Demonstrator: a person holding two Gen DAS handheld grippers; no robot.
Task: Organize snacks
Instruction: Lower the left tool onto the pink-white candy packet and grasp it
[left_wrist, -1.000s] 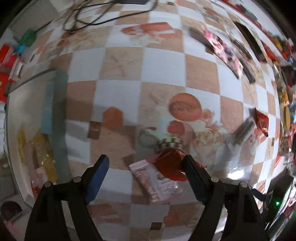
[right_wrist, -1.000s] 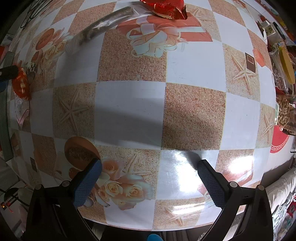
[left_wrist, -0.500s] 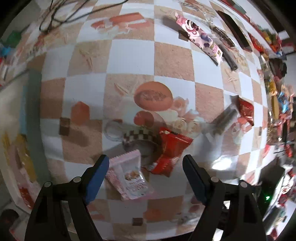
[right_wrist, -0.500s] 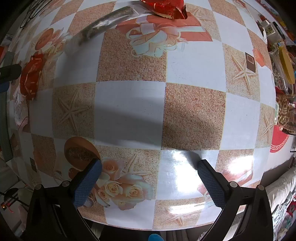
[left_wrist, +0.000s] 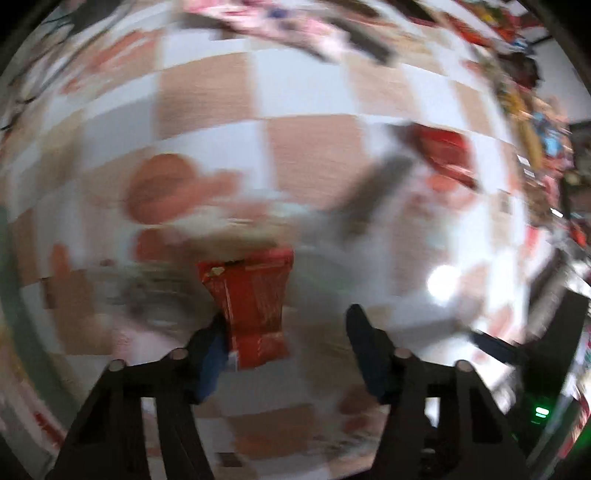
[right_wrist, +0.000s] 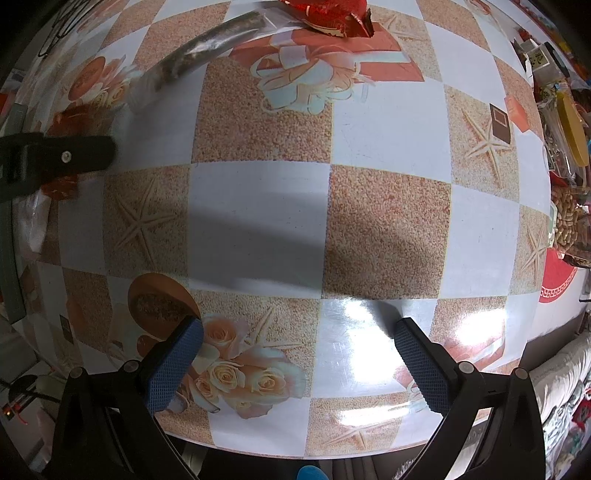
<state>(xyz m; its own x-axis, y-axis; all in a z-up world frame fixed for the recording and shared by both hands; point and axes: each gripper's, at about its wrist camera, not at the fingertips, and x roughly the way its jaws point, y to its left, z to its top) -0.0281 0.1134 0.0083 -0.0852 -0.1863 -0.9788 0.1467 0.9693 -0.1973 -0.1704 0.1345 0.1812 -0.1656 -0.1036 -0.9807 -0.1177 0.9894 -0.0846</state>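
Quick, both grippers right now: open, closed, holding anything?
Left gripper: jaws closing, red snack packet between them against one pad; view blurred, no firm grip visible.
Right gripper: open, empty, over the checkered tablecloth.

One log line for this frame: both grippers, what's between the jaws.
left gripper: jaws closing, red snack packet between them, against one finger | right gripper: open, empty, over checkered tablecloth
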